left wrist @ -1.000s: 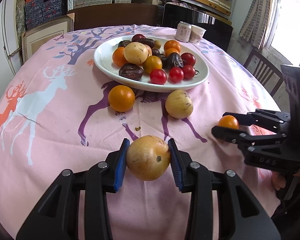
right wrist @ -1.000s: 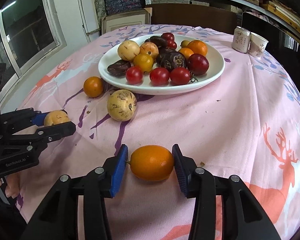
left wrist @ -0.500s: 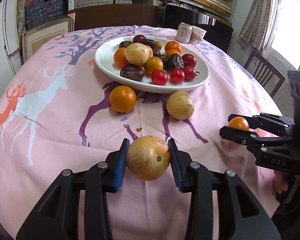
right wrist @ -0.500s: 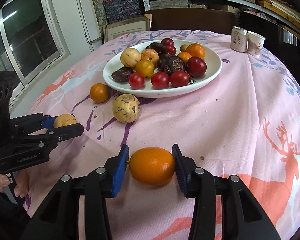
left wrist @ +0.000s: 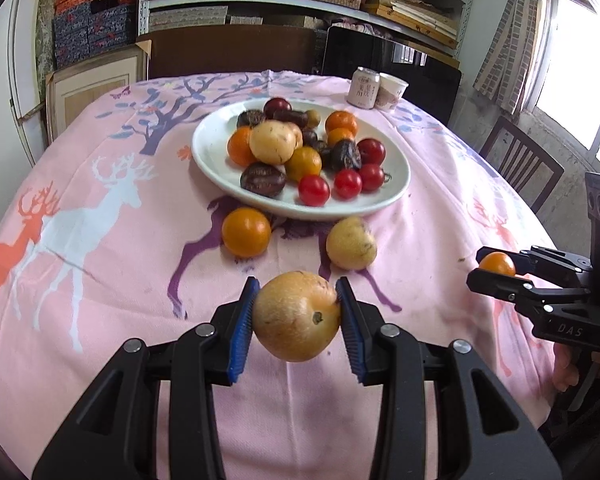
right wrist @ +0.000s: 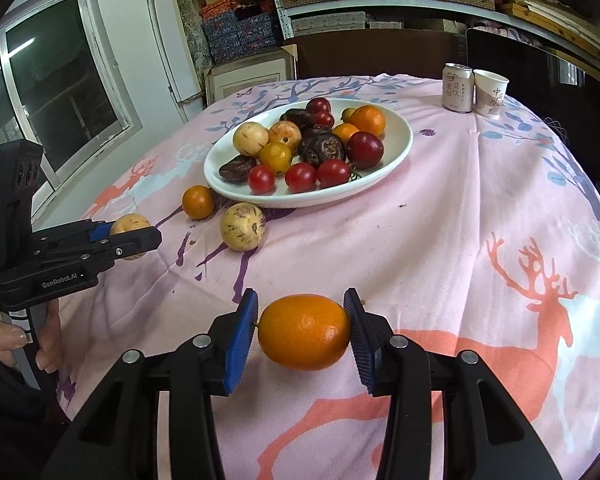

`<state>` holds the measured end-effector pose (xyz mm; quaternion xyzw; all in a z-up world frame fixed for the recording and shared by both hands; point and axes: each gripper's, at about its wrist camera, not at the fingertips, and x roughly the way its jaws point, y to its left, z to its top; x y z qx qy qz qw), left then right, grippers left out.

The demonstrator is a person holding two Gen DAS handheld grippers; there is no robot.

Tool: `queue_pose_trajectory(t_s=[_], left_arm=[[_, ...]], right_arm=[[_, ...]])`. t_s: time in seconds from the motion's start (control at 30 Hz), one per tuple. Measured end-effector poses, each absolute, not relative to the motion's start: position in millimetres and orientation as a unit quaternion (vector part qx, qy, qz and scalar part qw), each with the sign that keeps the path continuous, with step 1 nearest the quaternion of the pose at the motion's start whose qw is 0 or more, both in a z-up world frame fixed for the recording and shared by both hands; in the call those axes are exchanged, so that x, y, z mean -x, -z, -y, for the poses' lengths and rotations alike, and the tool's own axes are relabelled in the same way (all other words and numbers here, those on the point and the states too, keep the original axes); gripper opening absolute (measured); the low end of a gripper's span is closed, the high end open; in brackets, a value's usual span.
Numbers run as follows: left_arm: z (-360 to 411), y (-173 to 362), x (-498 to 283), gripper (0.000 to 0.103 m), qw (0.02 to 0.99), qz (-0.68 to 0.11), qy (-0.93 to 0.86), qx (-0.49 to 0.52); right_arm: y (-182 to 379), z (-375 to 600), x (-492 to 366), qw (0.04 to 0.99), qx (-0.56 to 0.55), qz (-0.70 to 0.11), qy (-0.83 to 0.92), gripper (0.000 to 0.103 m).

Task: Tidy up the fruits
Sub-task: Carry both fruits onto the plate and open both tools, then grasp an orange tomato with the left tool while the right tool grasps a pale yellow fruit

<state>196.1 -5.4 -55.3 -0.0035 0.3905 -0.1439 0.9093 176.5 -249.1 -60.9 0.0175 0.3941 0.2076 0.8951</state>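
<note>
Fruit mostly gathered on the white plate toward the surface's far edge; left claw grips a yellow-brown fruit, right claw grips an orange, while an orange tomato and speckled melon remain loose before the plate.

We see the left gripper clamping a tan round fruit above the pink tablecloth; beyond, a white plate of mixed fruit.
</note>
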Motion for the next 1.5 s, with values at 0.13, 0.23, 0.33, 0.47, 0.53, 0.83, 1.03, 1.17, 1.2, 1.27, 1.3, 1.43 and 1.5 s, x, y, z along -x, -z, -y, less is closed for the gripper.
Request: queue_pose_trajectory(t_s=[0.13,0.23,0.33,0.47,0.53,0.83,1.03,1.17,1.2,1.27,1.3,1.43,1.5], left_arm=[[8.5,32.6,-213.3,0.038,0.916,-0.375,0.141,-0.010],[11.0,9.9,-236.7,0.039,0.922,-0.361,0.138,-0.020],[13.5,-9.4,-271.4,0.039,0.926,-0.352,0.132,-0.020],[9.8,-10.6,-327.7,0.039,0.921,-0.370,0.123,0.008],[7.9,-1.2,-355.6,0.039,0.915,-0.387,0.114,0.019],[2.8,33.0,-407.4,0.073,0.900,-0.422,0.095,0.052],[-9.1,20.1,-372.8,0.077,0.907,-0.403,0.111,0.057],[-14.8,22.2,-324.0,0.093,0.912,-0.389,0.126,0.039],[-16.4,24.3,-313.6,0.094,0.912,-0.389,0.129,0.034],[-20.1,33.4,-290.2,0.098,0.911,-0.388,0.137,0.022],[-21.6,37.8,-282.0,0.098,0.910,-0.390,0.138,0.019],[-36.8,59.2,-264.3,0.098,0.903,-0.406,0.139,0.029],[-45.4,68.8,-265.6,0.098,0.897,-0.420,0.128,0.040]], right_arm=[[34.8,262.1,-191.2,0.909,-0.031,-0.368,-0.193,0.045],[9.2,264.6,-213.1,0.922,-0.042,-0.338,-0.185,0.045],[-12.8,258.3,-242.1,0.932,-0.048,-0.306,-0.188,0.045],[-23.9,236.2,-286.9,0.942,-0.026,-0.277,-0.189,0.045],[-18.0,225.2,-312.7,0.941,-0.015,-0.283,-0.185,0.045],[9.2,196.8,-367.3,0.932,0.010,-0.310,-0.189,0.056],[1.4,214.6,-336.1,0.930,-0.010,-0.316,-0.188,0.060],[9.4,220.0,-293.0,0.924,-0.004,-0.329,-0.195,0.079],[13.8,218.6,-280.9,0.921,0.001,-0.333,-0.201,0.084],[24.5,210.6,-258.5,0.915,0.019,-0.342,-0.214,0.087],[29.6,204.6,-250.5,0.911,0.026,-0.346,-0.223,0.087],[54.9,174.9,-227.7,0.896,0.073,-0.368,-0.239,0.087],[62.4,163.8,-226.2,0.894,0.085,-0.376,-0.229,0.087]])
